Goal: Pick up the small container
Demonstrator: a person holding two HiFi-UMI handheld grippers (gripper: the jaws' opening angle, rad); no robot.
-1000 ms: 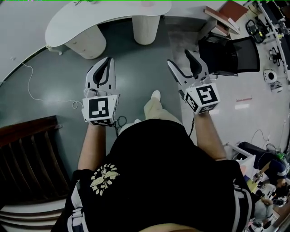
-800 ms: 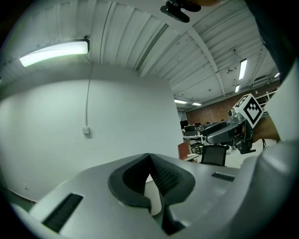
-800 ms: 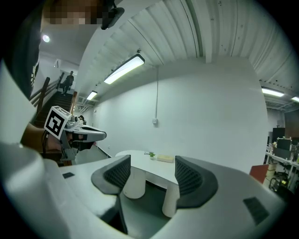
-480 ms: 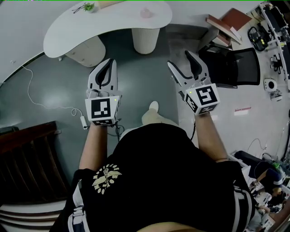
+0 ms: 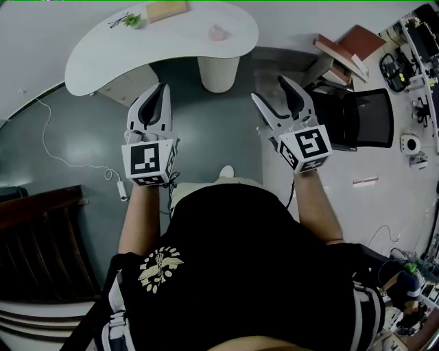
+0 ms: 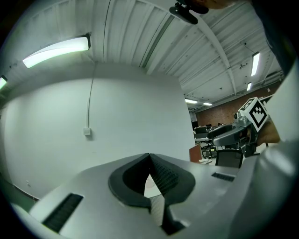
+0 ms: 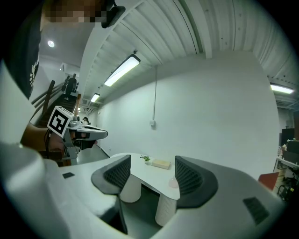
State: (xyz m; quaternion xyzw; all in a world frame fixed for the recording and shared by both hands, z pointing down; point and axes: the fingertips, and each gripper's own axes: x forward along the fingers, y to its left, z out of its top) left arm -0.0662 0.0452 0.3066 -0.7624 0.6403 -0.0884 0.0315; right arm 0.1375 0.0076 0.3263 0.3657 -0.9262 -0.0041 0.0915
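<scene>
The small pink container (image 5: 217,32) stands on a white curved table (image 5: 116,48) at the top of the head view, well ahead of both grippers. My left gripper (image 5: 156,103) is shut and holds nothing; its pads meet in the left gripper view (image 6: 149,158). My right gripper (image 5: 269,91) is open and empty, held above the floor. In the right gripper view the gripper (image 7: 152,172) frames the table (image 7: 145,173), and the right pad partly hides the container (image 7: 173,183).
A beige box (image 5: 167,9) and a small plant (image 5: 130,19) share the table, which stands on ribbed white pedestals (image 5: 218,72). A black office chair (image 5: 357,116) and books (image 5: 346,42) are at right. A white cable (image 5: 62,154) crosses the floor; dark wooden slats (image 5: 41,240) are at left.
The person has stepped toward the table, so more of its top and the container have come into view. Both grippers kept their pose and state.
</scene>
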